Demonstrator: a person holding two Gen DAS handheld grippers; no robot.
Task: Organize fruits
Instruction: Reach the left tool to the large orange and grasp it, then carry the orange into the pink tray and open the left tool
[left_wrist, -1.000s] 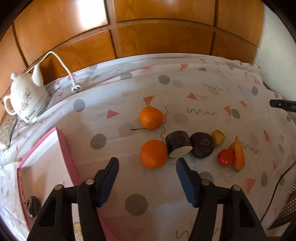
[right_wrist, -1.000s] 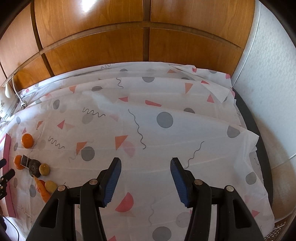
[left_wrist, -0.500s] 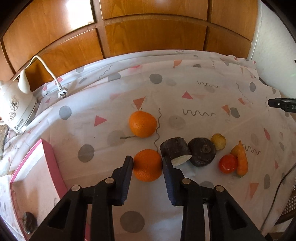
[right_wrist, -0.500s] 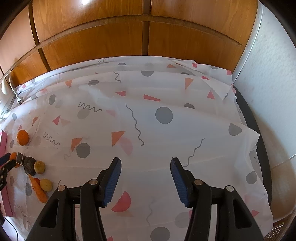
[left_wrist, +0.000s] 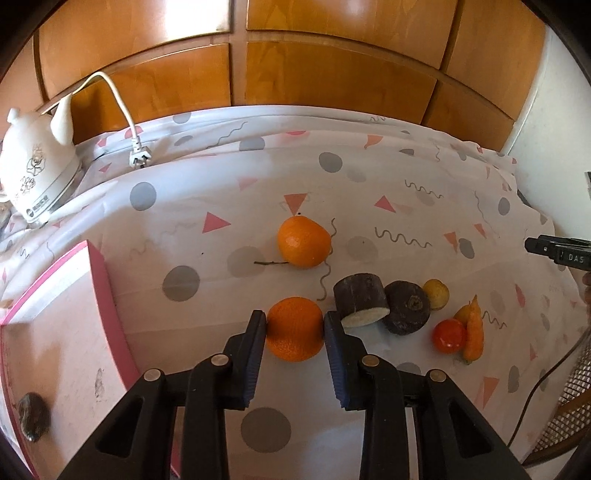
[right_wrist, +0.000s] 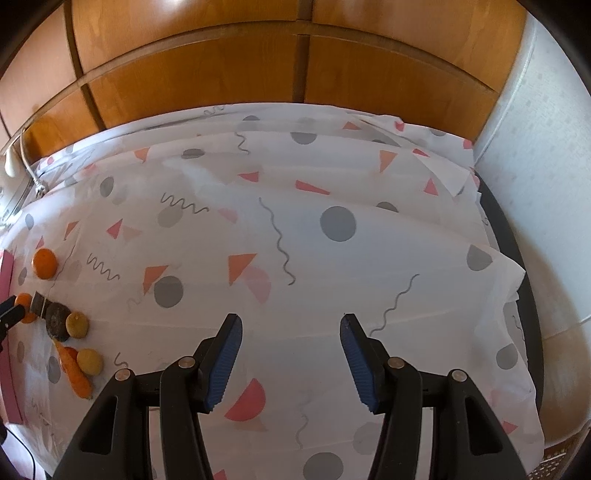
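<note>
Through my left wrist camera I see the left gripper (left_wrist: 294, 325) pinching the nearer orange (left_wrist: 294, 328) low in the centre of the frame, both blue pads pressed to its sides as it sits on the patterned tablecloth (left_wrist: 388, 177). Only this view gives me the detail around it: a second orange (left_wrist: 303, 242) with a twig beside it further up the frame, a cut dark root piece (left_wrist: 361, 304) just right of the held fruit and close to my right pad, a round dark root (left_wrist: 407, 312) touching it, a small yellow fruit (left_wrist: 436, 294) behind, then a tomato (left_wrist: 449, 335) and a carrot (left_wrist: 473, 332) at the right. A pink-rimmed tray (left_wrist: 105, 291) fills the lower left, with a white kettle (left_wrist: 35, 173) and its loose plug (left_wrist: 139, 159) at the upper left. My right wrist camera shows what the left cannot: the right gripper (right_wrist: 291, 363) spread, nothing between its pads, over bare cloth, and a wide stretch of table to the right edge. There the produce is tiny at the far left edge, and I can count two yellow fruits (right_wrist: 89, 362) by the carrot. Wooden panels (right_wrist: 295, 66) close off the top of both views.
</note>
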